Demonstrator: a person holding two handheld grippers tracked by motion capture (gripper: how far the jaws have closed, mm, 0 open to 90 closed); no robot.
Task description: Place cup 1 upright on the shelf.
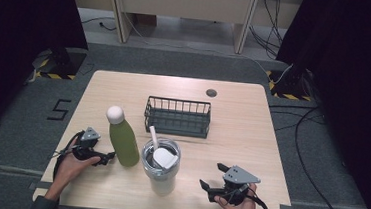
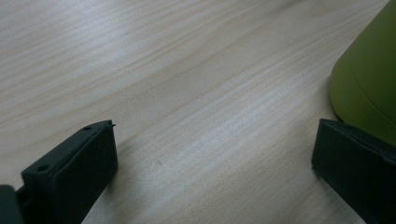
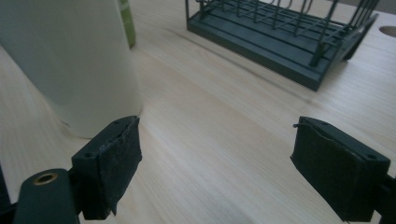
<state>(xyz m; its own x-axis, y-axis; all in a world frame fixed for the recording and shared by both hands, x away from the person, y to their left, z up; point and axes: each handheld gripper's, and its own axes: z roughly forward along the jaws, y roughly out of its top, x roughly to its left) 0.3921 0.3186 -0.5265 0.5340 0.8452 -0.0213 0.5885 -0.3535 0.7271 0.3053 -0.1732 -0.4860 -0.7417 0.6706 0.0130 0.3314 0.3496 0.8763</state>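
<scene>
While your left hand-held gripper (image 1: 103, 158) lies low on the surface (image 1: 251, 140), its jaws stand spread and grasp nothing. The bottle (image 1: 122, 138), green with a white cap, stands upright just beside those jaw tips, on their far-right side; in the left gripper view its green base (image 2: 369, 79) sits right against the right-hand jaw, though touching or not, you cannot tell. Your right hand-held gripper (image 1: 212, 179) rests near the front right of the surface, jaws also wide apart, holding nothing. The tumbler (image 1: 160, 165), with a straw and a white lid piece inside, stands between the two grippers, close to the bottle. In the right gripper view its pale wall (image 3: 70, 60) rises just behind the left-hand jaw. The rack (image 1: 178, 116) sits farther back, mid-surface, well apart from both grippers.
</scene>
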